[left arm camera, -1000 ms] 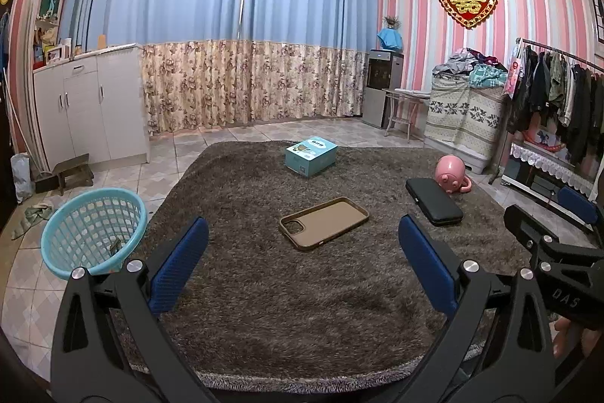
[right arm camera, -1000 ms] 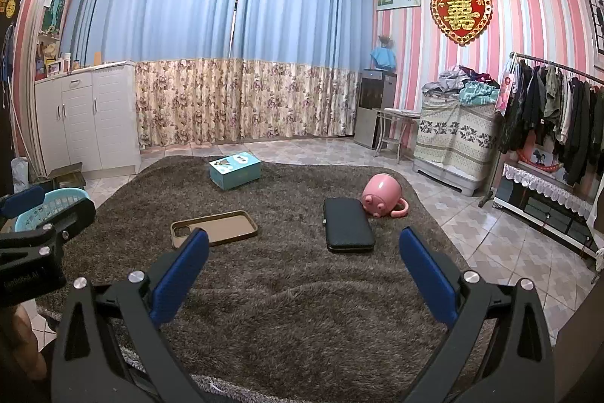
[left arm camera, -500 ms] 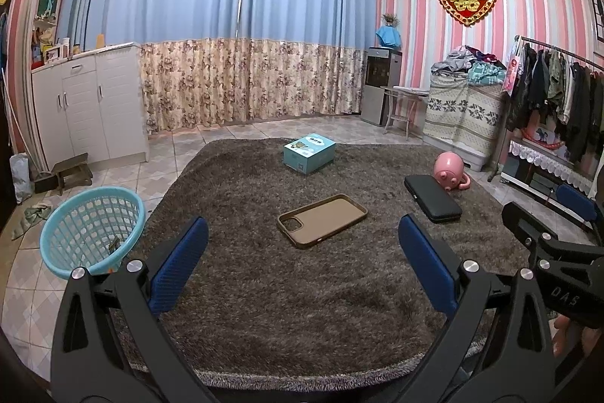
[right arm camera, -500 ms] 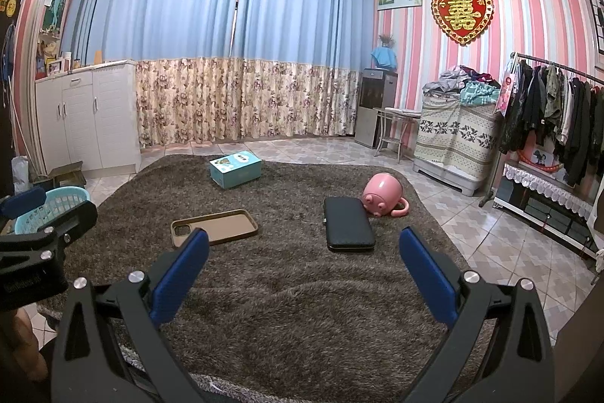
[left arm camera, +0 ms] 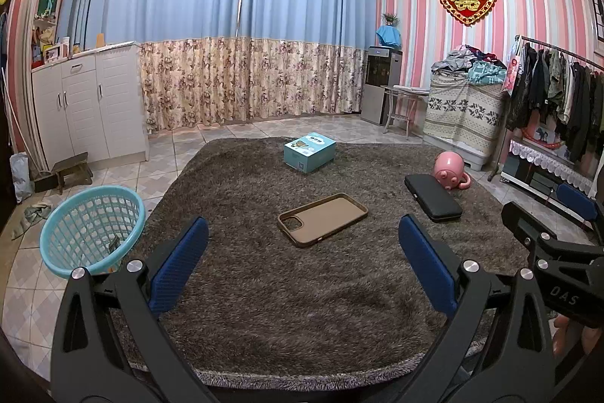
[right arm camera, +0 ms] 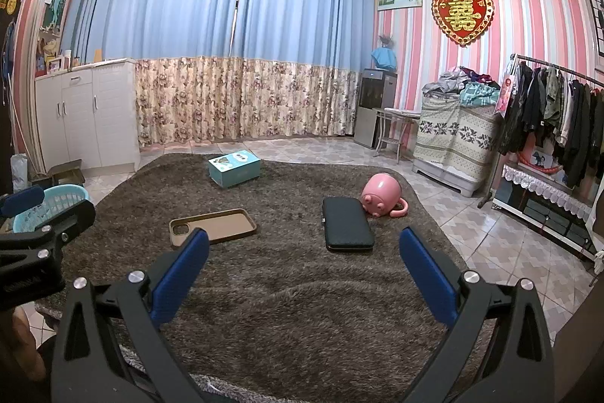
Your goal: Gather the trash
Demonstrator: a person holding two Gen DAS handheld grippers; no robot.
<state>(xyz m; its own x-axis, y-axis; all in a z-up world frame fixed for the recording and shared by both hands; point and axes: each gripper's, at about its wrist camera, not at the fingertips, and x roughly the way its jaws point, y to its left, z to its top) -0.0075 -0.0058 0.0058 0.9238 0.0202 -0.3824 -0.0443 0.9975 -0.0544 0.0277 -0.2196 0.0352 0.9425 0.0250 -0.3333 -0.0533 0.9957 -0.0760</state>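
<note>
On a shaggy brown rug [left arm camera: 264, 274] lie a brown phone case [left arm camera: 322, 219] [right arm camera: 212, 226], a teal box [left arm camera: 309, 152] [right arm camera: 234, 168], a black flat case [left arm camera: 433, 197] [right arm camera: 347, 223] and a tipped pink mug [left arm camera: 449, 170] [right arm camera: 382, 194]. A light-blue mesh basket [left arm camera: 92, 231] [right arm camera: 51, 204] stands on the tiles at the rug's left edge. My left gripper [left arm camera: 302, 265] hangs open above the near rug, short of the phone case. My right gripper [right arm camera: 304, 269] is open too, near the black case. Neither holds anything.
A white cabinet [left arm camera: 88, 108] and a low stool [left arm camera: 71, 172] stand at the left wall. A clothes rack [right arm camera: 555, 116], a draped chest [right arm camera: 456, 135], a small table [right arm camera: 394, 129] and a water dispenser [right arm camera: 372, 104] line the right side. Curtains cover the back wall.
Both views have shifted only slightly; the left wrist view has crept a little nearer the rug items. Both grippers stay open and empty.
</note>
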